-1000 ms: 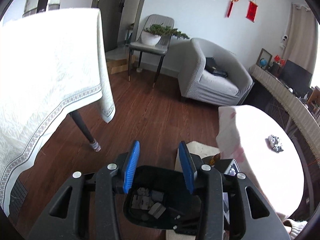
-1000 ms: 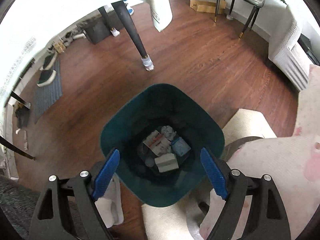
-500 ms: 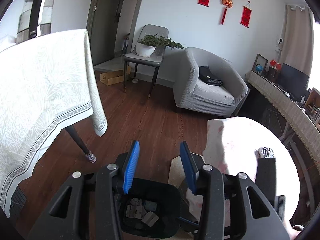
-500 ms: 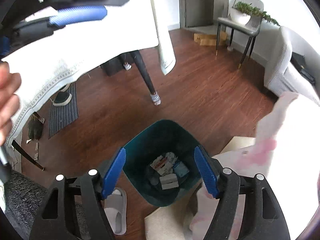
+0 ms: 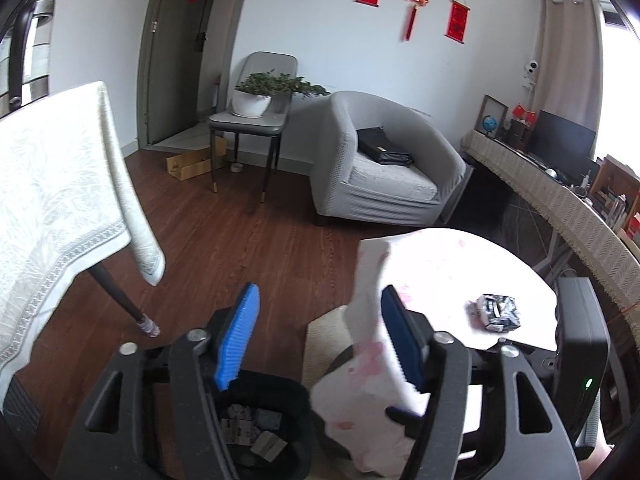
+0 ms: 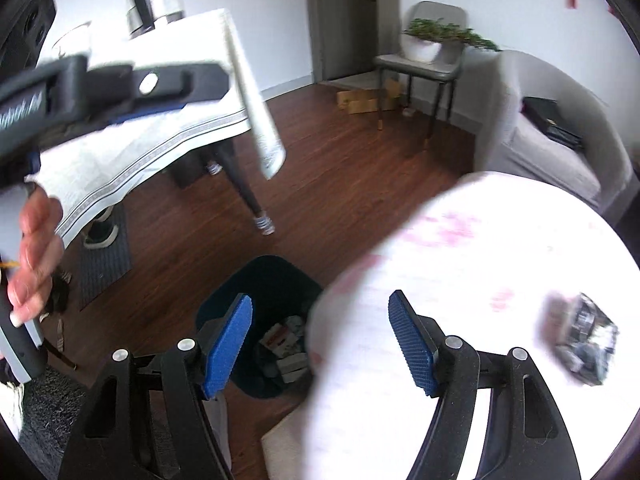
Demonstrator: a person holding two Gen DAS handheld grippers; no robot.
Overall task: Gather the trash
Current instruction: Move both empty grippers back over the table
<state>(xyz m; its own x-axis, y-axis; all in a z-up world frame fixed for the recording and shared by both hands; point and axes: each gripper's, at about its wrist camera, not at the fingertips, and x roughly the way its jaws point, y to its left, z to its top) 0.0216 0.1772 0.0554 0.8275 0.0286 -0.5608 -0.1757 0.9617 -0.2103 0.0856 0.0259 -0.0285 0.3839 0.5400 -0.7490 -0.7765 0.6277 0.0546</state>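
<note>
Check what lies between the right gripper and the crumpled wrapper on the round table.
Only bare tablecloth separates right gripper from crumpled wrapper, per right wrist view.

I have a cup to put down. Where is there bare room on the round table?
Most of the round table is bare: the whole spread between its near edge above the bin and the crumpled wrapper is free. Only the wrapper's patch, toward the right side, is taken. The draped cloth edge hangs loose, so keep away from the rim.

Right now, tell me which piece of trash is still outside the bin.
The crumpled black-and-white wrapper lying alone on the round pink-patterned table; the other scraps sit inside the dark bin.
</note>
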